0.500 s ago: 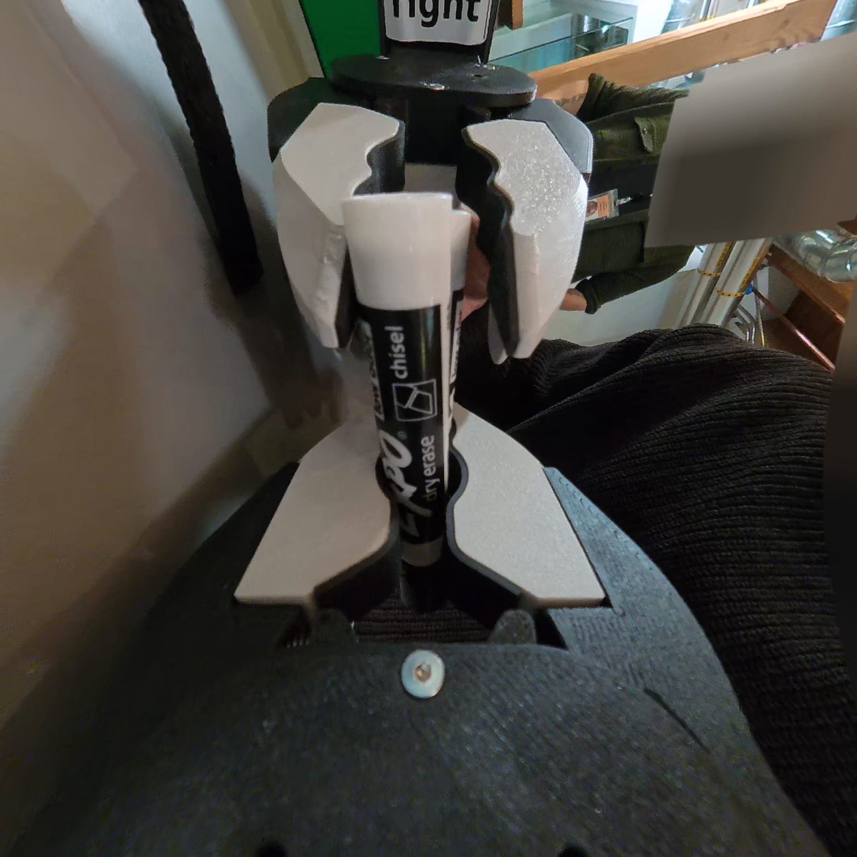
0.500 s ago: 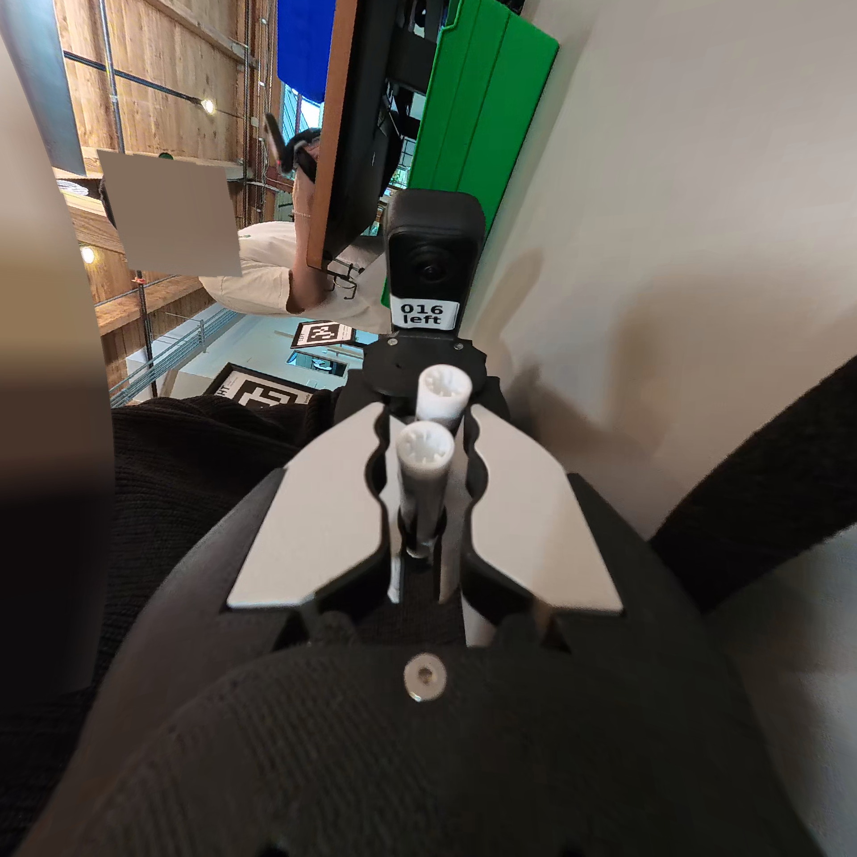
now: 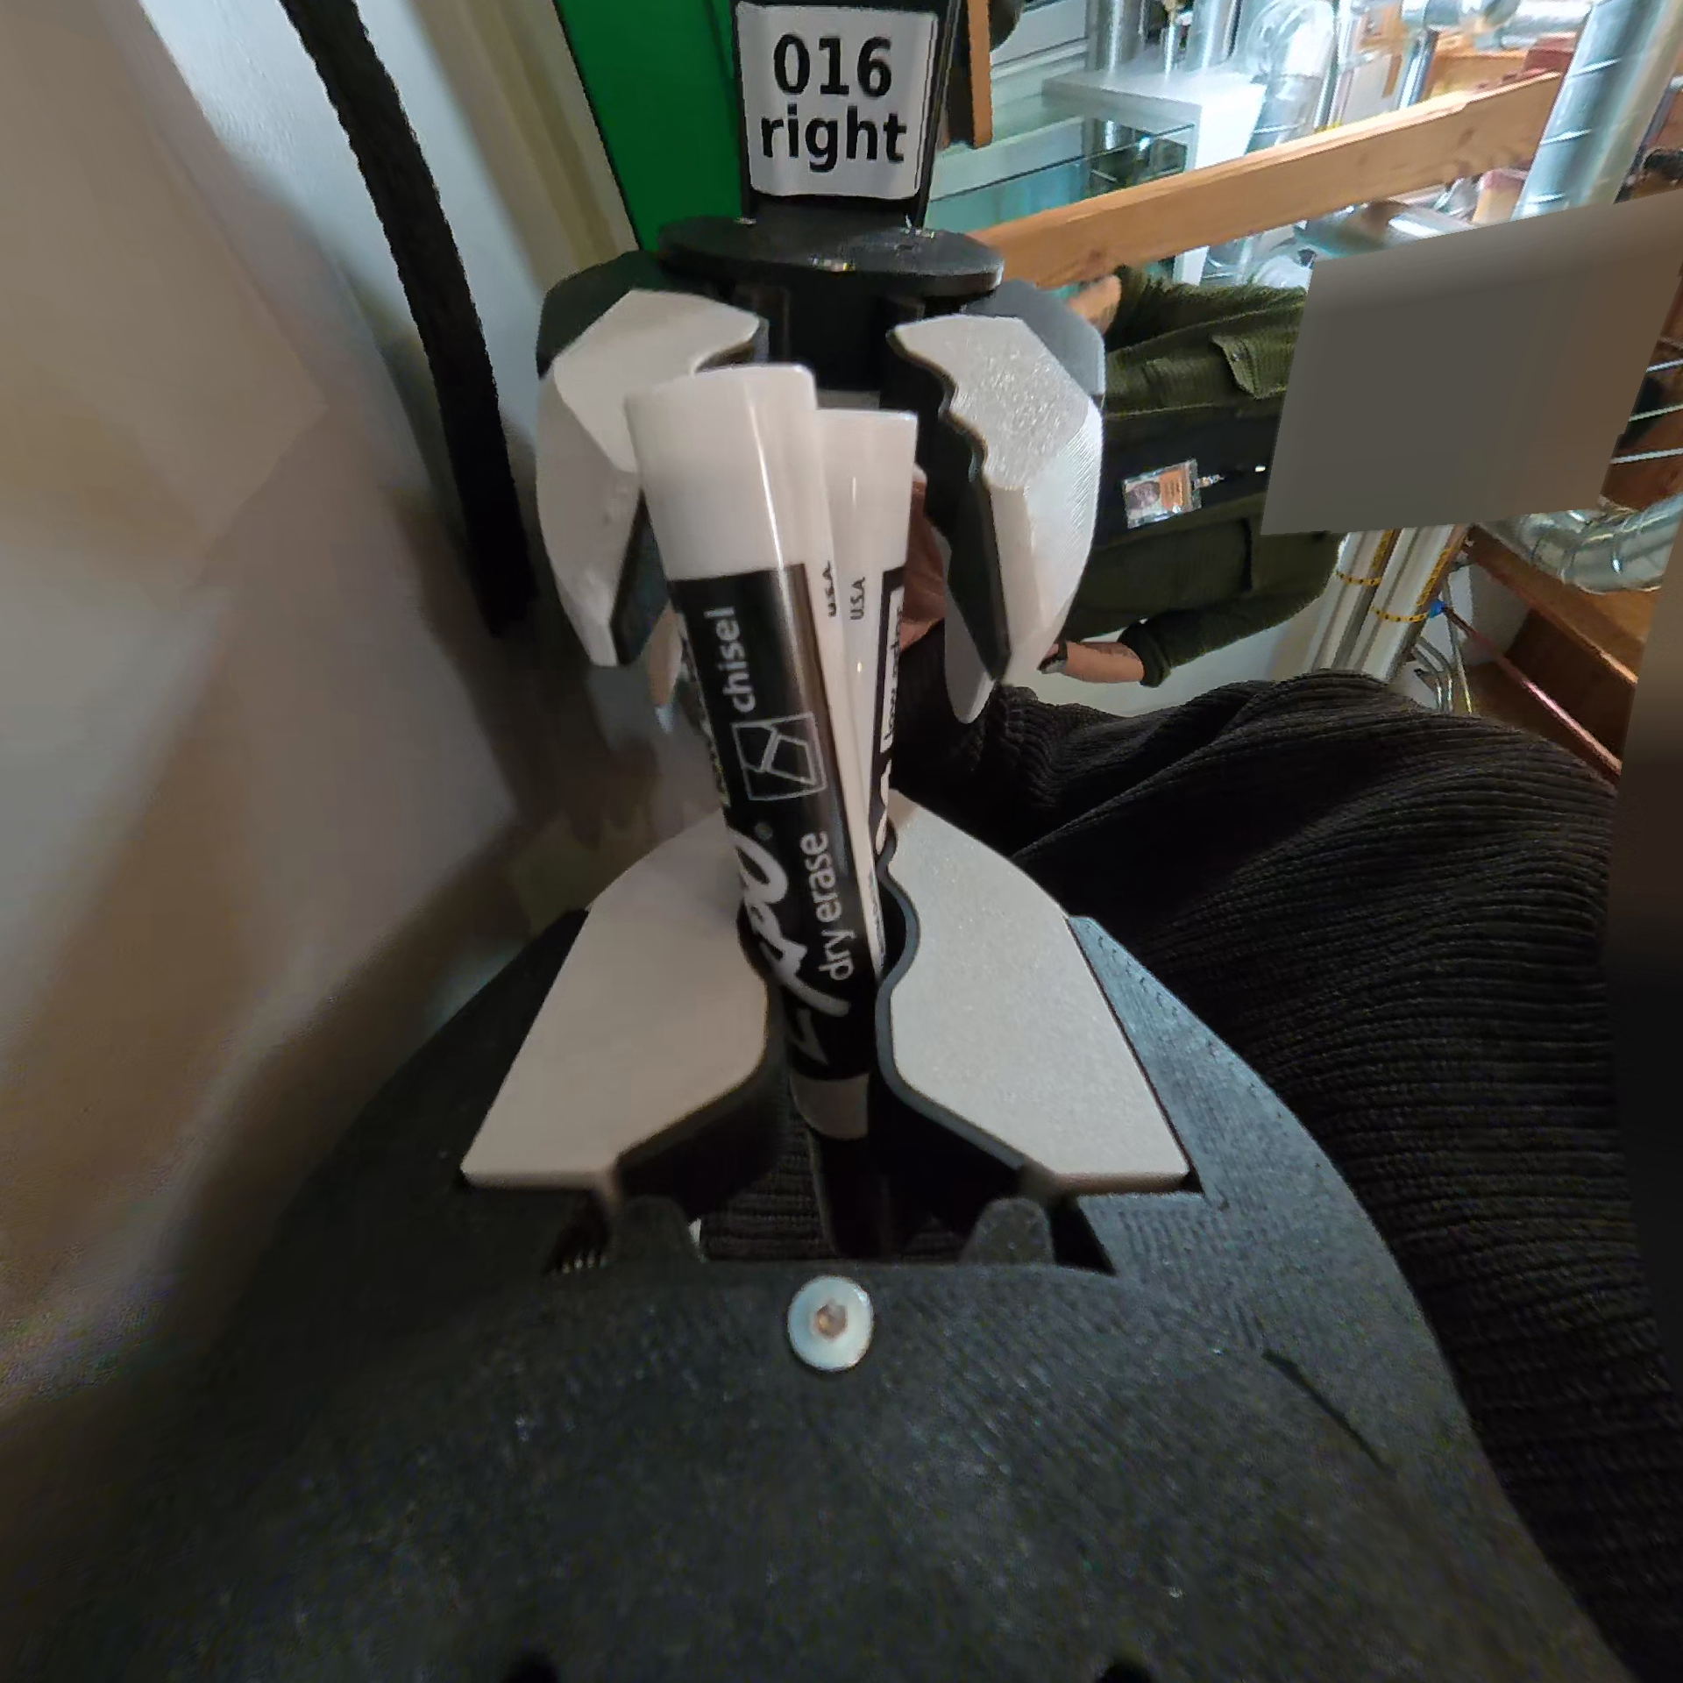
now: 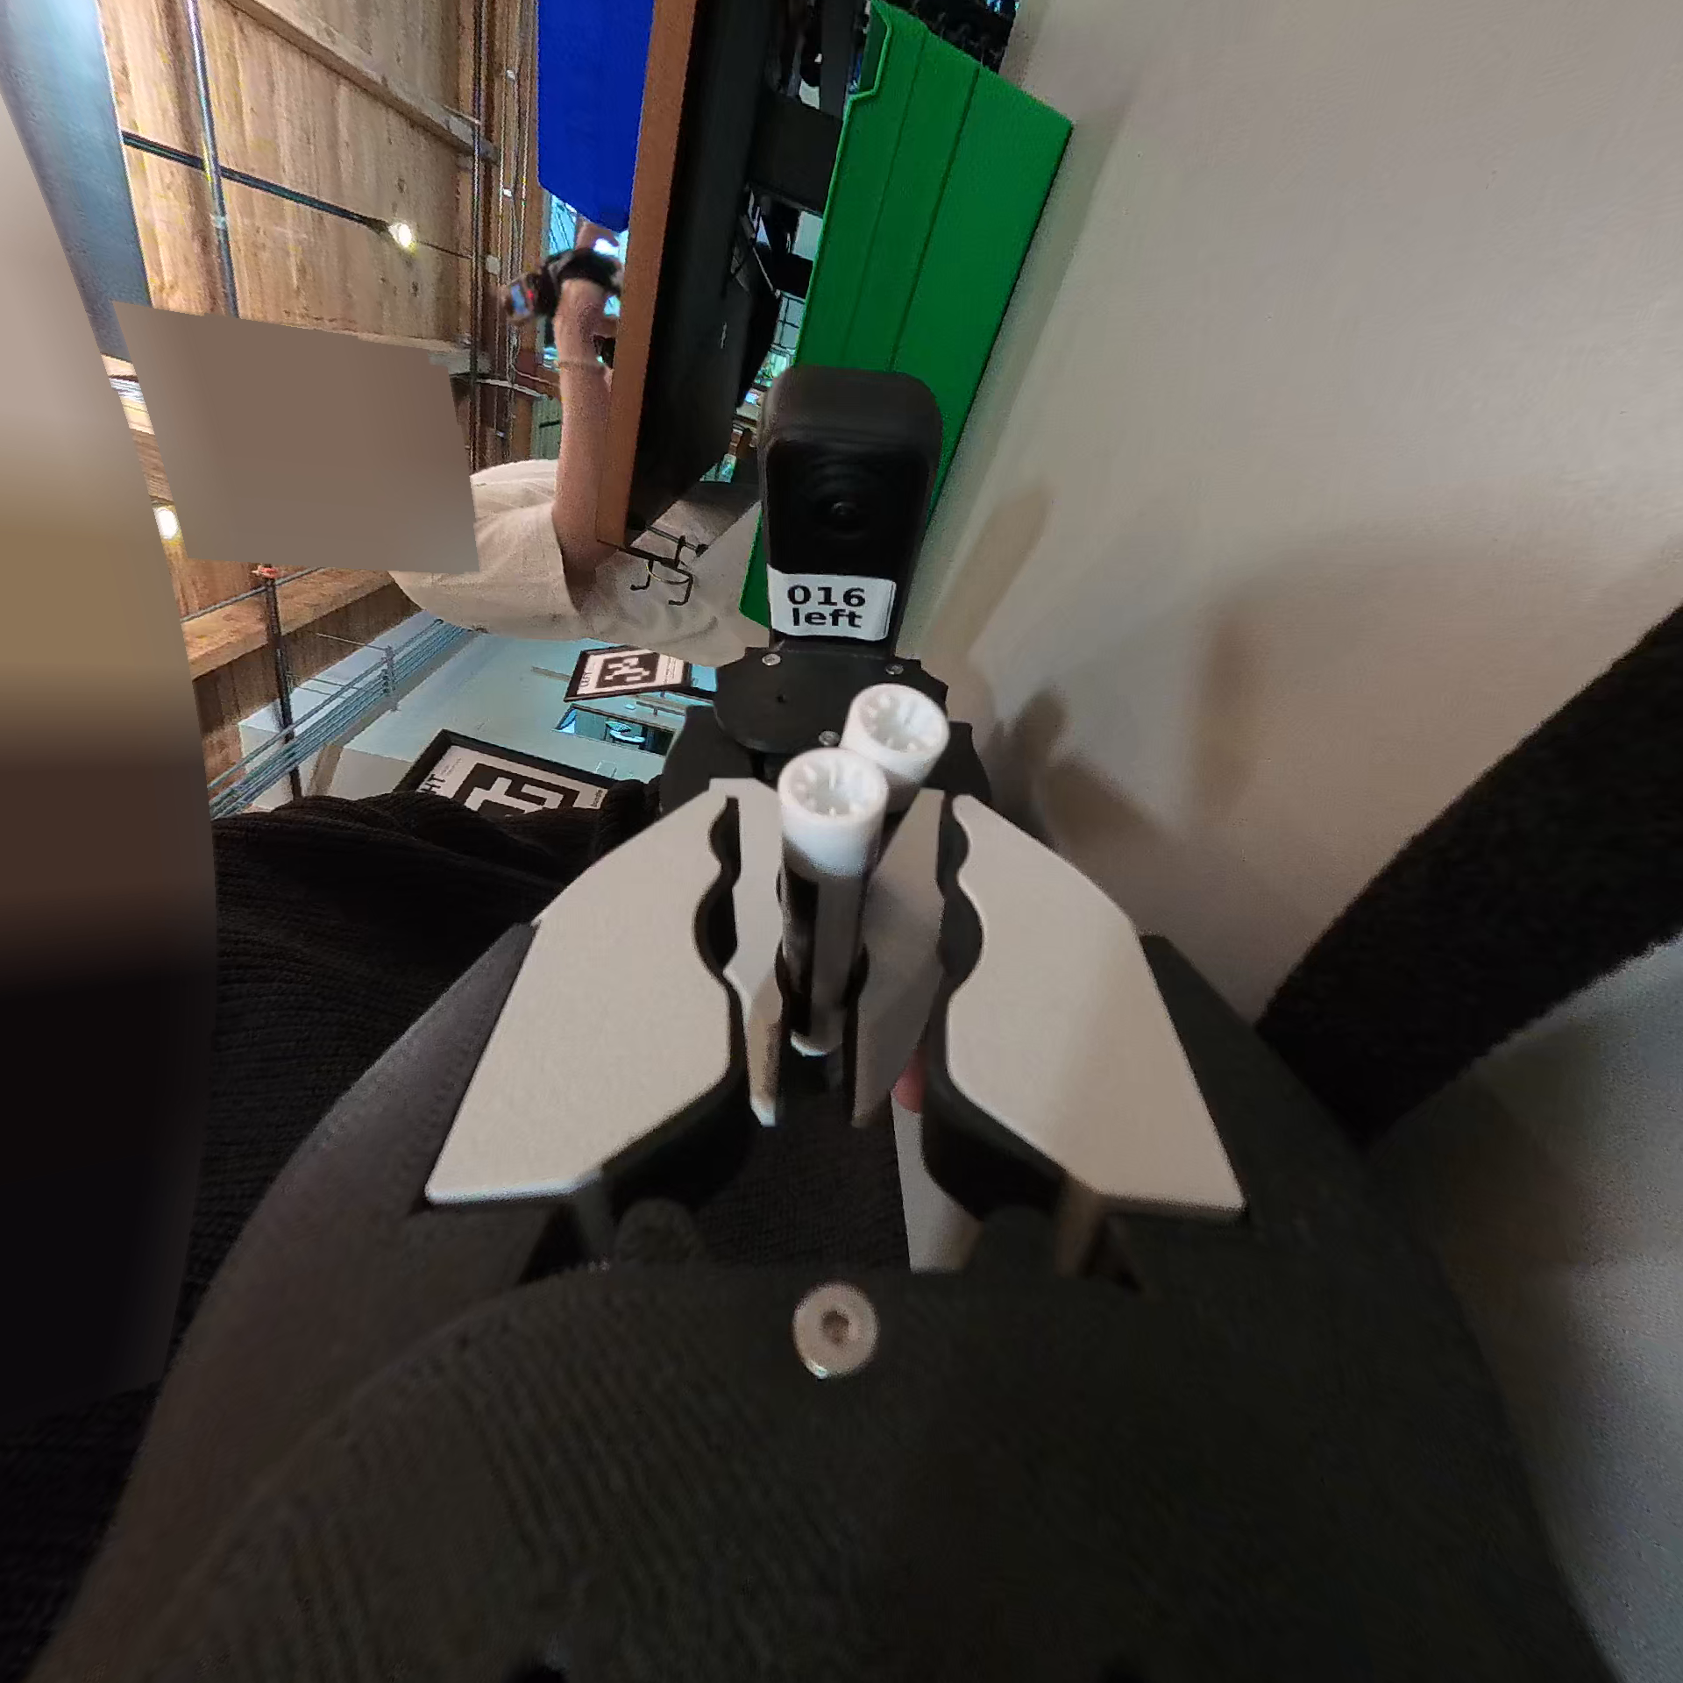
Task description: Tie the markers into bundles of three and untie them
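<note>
1. In the left wrist view, you are holding your left tool (image 3: 824, 920) with its fingers clamped on the markers (image 3: 774, 774), gripping them near the lower part of their barrels. The markers are running lengthwise away from the camera, white ends pointing toward your right tool (image 3: 820, 510), which is facing the camera head-on. Its two white fingers are sitting spread on either side of those white ends; you can see a gap on the right side, so they are apart. A black sleeve (image 3: 1320, 911) is lying to the right, and a black strap (image 3: 410, 273) is hanging against the pale wall.

2. In the right wrist view, you are holding your right tool (image 4: 833, 984) with its fingers apart, the markers (image 4: 833, 865) lying between them without clear contact. This view is showing what the other cannot: the hollow white end faces of two markers, pointing at the camera. Your left tool (image 4: 820, 756) is sitting behind them, mostly hidden. A green panel (image 4: 911, 273) is standing against the wall beyond.
</note>
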`<state>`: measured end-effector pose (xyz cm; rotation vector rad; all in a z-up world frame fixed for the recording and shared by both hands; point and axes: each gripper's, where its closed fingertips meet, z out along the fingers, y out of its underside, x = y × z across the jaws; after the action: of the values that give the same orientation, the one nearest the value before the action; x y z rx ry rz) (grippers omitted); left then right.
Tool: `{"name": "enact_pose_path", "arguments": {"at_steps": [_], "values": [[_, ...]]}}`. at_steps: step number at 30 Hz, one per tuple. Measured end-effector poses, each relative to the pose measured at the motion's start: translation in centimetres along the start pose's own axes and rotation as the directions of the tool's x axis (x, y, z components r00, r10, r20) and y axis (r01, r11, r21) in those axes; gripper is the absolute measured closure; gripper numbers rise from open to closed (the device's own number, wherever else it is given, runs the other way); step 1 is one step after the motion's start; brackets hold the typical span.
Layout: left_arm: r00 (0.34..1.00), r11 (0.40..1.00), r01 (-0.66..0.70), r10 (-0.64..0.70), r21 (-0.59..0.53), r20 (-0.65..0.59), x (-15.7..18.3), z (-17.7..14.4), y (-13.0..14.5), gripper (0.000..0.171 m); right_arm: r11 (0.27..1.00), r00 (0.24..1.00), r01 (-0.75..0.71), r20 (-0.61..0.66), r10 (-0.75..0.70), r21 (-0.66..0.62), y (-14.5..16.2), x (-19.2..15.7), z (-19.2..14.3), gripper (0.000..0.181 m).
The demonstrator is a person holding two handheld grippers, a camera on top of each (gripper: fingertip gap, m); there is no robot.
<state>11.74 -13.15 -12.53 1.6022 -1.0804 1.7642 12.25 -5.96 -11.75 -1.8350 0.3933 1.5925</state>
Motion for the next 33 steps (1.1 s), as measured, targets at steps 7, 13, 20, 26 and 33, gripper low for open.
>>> {"name": "enact_pose_path", "arguments": {"at_steps": [7, 13, 20, 26, 33], "values": [[0.999, 0.999, -0.042, 0.041, 0.014, 0.021, 0.1, -0.5, -0.5, 0.158, 1.000, 0.999, -0.017, 0.037, 0.017, -0.016, 0.3, -0.5, 0.2, 0.139], [0.998, 0.998, -0.060, 0.061, -0.025, 0.009, 0.4, 0.1, 0.4, 0.158, 0.999, 0.999, -0.022, 0.044, 0.020, 0.029, -0.2, -0.5, 0.4, 0.146], [0.999, 0.998, -0.048, 0.048, -0.041, 0.002, 0.3, 0.4, 0.8, 0.158, 0.991, 0.999, -0.027, 0.038, 0.022, 0.128, -1.9, -0.3, -0.8, 0.146], [1.000, 0.999, -0.029, 0.029, -0.035, 0.005, 0.1, 0.4, 0.7, 0.158, 0.992, 0.998, -0.016, 0.068, 0.008, 0.121, -1.9, -0.8, -0.9, 0.154], [1.000, 0.999, -0.022, 0.022, -0.030, -0.001, 0.2, 0.3, 0.6, 0.158, 0.996, 0.999, 0.017, 0.049, -0.021, 0.090, -1.5, -0.8, -0.6, 0.150]]}}
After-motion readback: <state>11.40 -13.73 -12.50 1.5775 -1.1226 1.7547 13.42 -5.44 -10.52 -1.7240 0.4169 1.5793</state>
